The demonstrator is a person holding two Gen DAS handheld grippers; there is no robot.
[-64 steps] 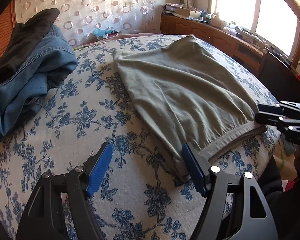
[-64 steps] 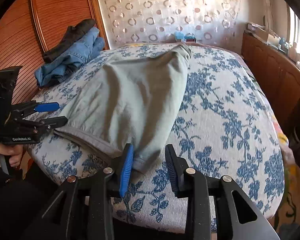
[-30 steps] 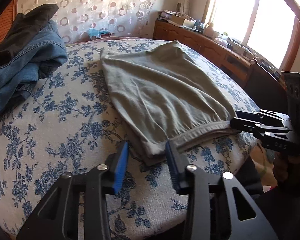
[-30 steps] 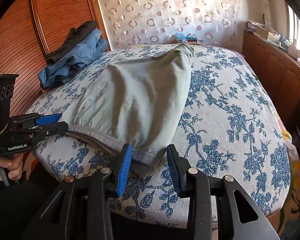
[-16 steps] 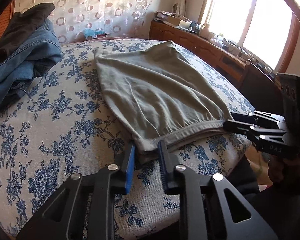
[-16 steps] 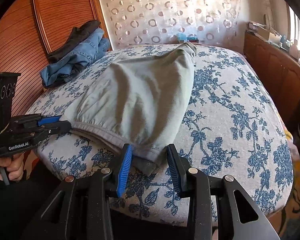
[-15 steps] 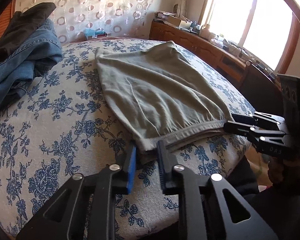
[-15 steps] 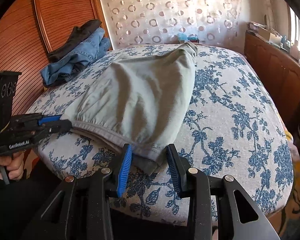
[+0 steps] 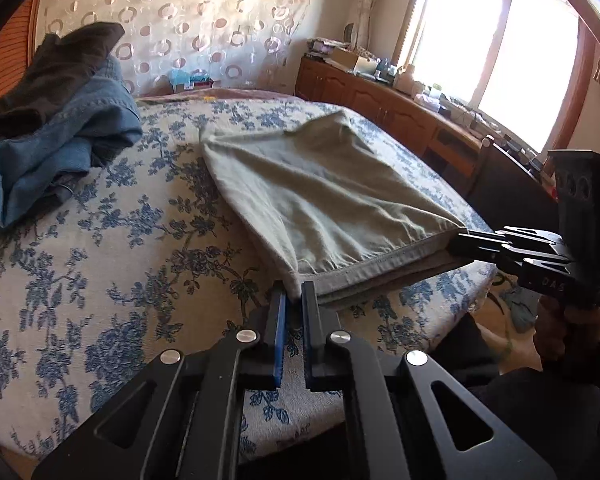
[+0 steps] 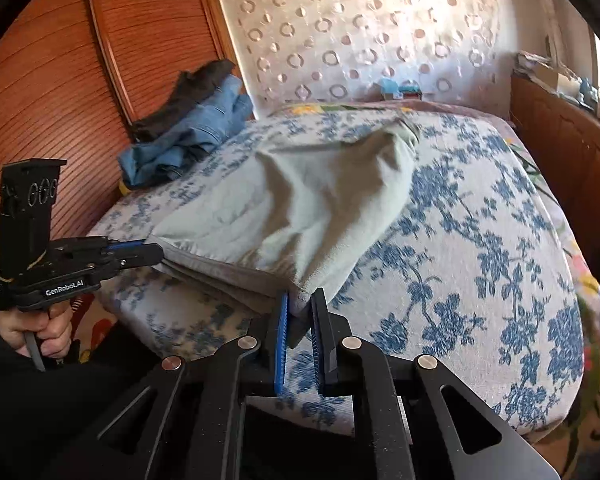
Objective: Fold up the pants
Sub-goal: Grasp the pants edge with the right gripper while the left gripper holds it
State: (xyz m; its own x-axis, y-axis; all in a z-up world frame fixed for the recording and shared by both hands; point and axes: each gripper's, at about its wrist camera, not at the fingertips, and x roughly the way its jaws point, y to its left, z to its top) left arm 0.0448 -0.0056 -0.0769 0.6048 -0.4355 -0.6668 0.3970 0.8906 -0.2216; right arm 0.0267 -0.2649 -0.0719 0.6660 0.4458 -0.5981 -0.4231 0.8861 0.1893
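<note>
Grey-green pants [image 9: 328, 204] lie lengthwise on the blue-flowered bed [image 9: 112, 248], waistband at the near edge. My left gripper [image 9: 294, 300] is shut on the waistband's left corner. My right gripper [image 10: 299, 304] is shut on the waistband's right corner and shows in the left wrist view [image 9: 460, 246] too. The waistband end is lifted off the bed, and the pants [image 10: 312, 204] bulge upward and look blurred in the right wrist view. The left gripper shows there [image 10: 156, 254] at the other corner.
A pile of blue jeans [image 9: 56, 148] with a dark garment [image 9: 48, 76] on top lies at the bed's far left. A wooden cabinet [image 9: 400, 112] with clutter runs along the right under the window. A ribbed wooden wall [image 10: 60, 92] stands on the left.
Both grippers closed on the waistband corners and raised that end of the pants off the bed. The fabric now billows toward the far end.
</note>
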